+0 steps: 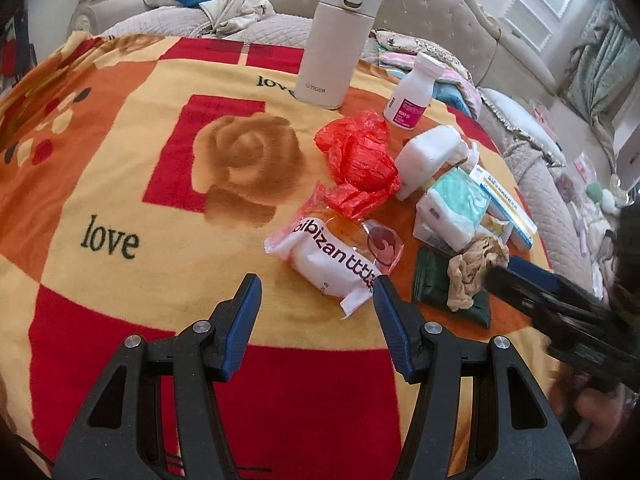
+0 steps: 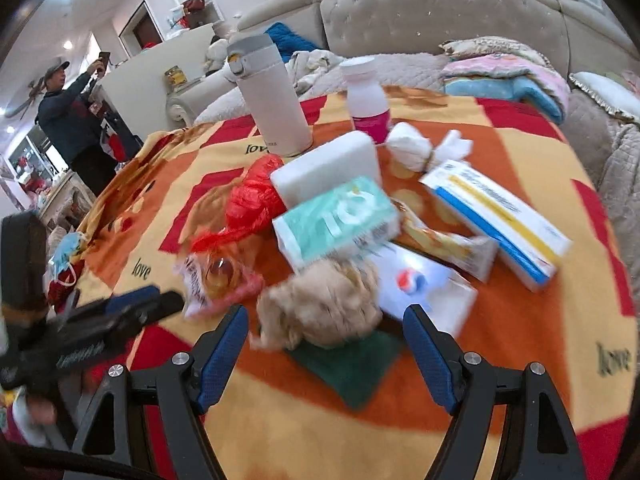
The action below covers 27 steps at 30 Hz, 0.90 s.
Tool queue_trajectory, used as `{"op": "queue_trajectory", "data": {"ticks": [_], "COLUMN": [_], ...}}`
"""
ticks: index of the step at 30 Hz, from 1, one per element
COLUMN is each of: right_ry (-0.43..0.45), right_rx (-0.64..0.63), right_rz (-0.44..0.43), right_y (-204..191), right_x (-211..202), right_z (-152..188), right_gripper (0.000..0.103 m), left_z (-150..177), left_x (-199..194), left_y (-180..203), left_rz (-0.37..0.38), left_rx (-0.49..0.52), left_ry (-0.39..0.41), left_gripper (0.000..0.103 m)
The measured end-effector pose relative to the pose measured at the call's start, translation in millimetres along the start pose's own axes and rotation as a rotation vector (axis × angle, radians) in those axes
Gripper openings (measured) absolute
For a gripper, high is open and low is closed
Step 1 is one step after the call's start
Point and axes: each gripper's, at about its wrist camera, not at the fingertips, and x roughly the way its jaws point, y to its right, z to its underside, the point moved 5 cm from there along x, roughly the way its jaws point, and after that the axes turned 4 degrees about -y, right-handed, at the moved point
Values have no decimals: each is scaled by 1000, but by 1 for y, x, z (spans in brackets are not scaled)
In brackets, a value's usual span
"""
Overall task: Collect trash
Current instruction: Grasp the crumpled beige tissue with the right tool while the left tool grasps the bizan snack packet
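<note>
Lot: trash clustered in front of one white thermos (image 1: 338,40) on the blanket (image 1: 120,184). Left gripper (image 1: 316,300) and right gripper (image 2: 324,320) both spread wide, holding nothing. One crumpled beige wad (image 2: 320,304) lay nearest, between the right jaws; one red plastic bag (image 1: 360,160), one snack wrapper (image 1: 324,256), one pill bottle (image 1: 412,92), one tissue pack (image 2: 336,216). Risk, as judged: a closing pinch could also catch the green cloth (image 2: 352,368) beneath the wad.

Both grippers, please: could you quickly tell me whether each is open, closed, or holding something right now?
Left gripper: open, holding nothing, fingers near the white snack wrapper.
Right gripper: open, holding nothing, fingers either side of the crumpled beige tissue.
</note>
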Motion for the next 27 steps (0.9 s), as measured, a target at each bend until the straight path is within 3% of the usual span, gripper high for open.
{"op": "queue_trajectory", "data": {"ticks": [1, 2, 5, 12, 15, 19, 21, 25, 27], "right_ry": [-17, -26, 2, 49, 60, 69, 71, 82, 90], "right_rx": [2, 0, -23, -43, -45, -37, -25, -16, -20], "right_rz": [2, -5, -12, 2, 12, 18, 13, 7, 6], "right_y": [0, -1, 0, 14, 21, 30, 33, 36, 36], "right_x": [9, 15, 11, -27, -41, -50, -52, -58, -63], "right_z": [-2, -4, -4, 9, 16, 21, 23, 28, 31], "right_gripper": [68, 47, 42, 41, 41, 41, 41, 41, 41], "left_z": [-2, -4, -8, -30, -38, -42, -38, -27, -21], "left_x": [2, 4, 14, 42, 48, 56, 58, 50, 43], "left_y": [0, 1, 4, 5, 6, 17, 24, 21, 16], "left_rz": [2, 6, 25, 55, 29, -60, -105, -55, -14], "left_rx": [-3, -5, -14, -162, -205, -140, -55, -12, -26], "left_ry": [-1, -4, -19, -14, 3, 16, 4, 9, -10], "left_gripper": [57, 60, 62, 67, 67, 71, 71, 56, 55]}}
